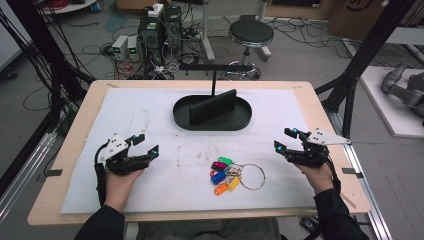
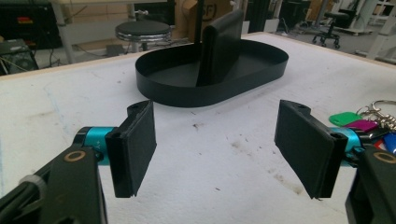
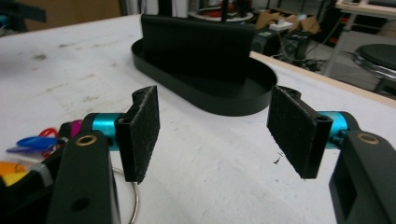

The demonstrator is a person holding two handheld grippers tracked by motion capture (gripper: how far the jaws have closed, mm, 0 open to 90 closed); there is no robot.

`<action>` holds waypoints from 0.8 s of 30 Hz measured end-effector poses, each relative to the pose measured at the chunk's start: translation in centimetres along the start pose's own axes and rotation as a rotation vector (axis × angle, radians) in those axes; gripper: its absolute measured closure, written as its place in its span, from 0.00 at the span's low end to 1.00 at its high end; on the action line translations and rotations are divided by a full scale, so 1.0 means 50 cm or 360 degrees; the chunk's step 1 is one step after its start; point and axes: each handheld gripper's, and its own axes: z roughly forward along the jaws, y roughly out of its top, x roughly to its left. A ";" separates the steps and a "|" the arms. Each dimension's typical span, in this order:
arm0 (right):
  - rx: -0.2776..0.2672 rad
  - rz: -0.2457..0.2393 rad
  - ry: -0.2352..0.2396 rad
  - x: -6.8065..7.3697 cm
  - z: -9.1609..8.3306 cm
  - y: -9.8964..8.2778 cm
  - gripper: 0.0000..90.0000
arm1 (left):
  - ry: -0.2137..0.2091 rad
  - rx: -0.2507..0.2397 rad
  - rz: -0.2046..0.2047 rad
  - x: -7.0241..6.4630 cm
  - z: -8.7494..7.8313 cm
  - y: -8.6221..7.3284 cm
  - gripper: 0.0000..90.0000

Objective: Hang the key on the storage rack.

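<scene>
Flanking the key bunch (image 1: pixel 234 174), both tongs gape over bare mat (image 1: pixel 150 115).

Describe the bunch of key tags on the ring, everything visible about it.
The key tag bunch lies flat on the white mat, near the front edge and in front of the black oval tray. A large metal ring carries small plastic-looking tags in green, magenta, blue, orange and yellow, fanned out to its left. It lies between the two grippers, and neither touches it.
</scene>
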 end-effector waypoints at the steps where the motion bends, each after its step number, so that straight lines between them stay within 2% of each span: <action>1: 0.0000 0.0000 0.0000 0.000 0.000 0.000 0.37 | 0.0000 0.0000 0.0000 0.000 0.000 0.000 0.31; 3: 0.0044 -0.0026 0.0031 0.005 0.009 -0.004 0.35 | 0.0003 0.0022 -0.0024 0.001 0.004 -0.001 0.30; 4: 0.0120 -0.0043 0.0070 0.013 0.021 -0.006 0.31 | 0.0004 0.0036 -0.0032 0.003 0.005 0.000 0.30; 5: 0.0152 -0.0056 0.0088 0.017 0.027 -0.007 0.31 | 0.0011 0.0043 -0.0034 0.004 0.005 0.001 0.30; 7: 0.0195 -0.0042 0.0109 0.026 0.035 -0.007 0.32 | 0.0011 0.0054 -0.0034 0.005 0.005 0.002 0.30; 11: 0.0224 0.0001 0.0080 0.047 0.040 -0.003 0.32 | 0.0026 0.0077 -0.0085 0.011 0.007 0.002 0.29; 14: 0.0260 0.0023 0.0020 0.062 0.040 -0.002 0.33 | 0.0032 0.0091 -0.0083 0.011 0.009 0.002 0.29; 16: 0.0300 0.0050 -0.0014 0.071 0.038 -0.004 0.41 | 0.0035 0.0093 -0.0078 0.010 0.010 0.002 0.29; 19: 0.0345 0.0047 0.0007 0.079 0.038 -0.006 0.47 | 0.0043 0.0104 -0.0059 0.007 0.012 0.003 0.29; 20: 0.0400 0.0046 0.0014 0.087 0.042 -0.011 0.53 | 0.0042 0.0113 -0.0055 0.007 0.013 0.003 0.29; 22: 0.0456 0.0056 0.0024 0.091 0.050 -0.018 0.57 | 0.0050 0.0114 -0.0053 0.006 0.014 0.003 0.29; 24: 0.0435 0.0076 0.0035 0.094 0.054 -0.031 0.64 | 0.0053 0.0116 -0.0050 0.005 0.015 0.003 0.29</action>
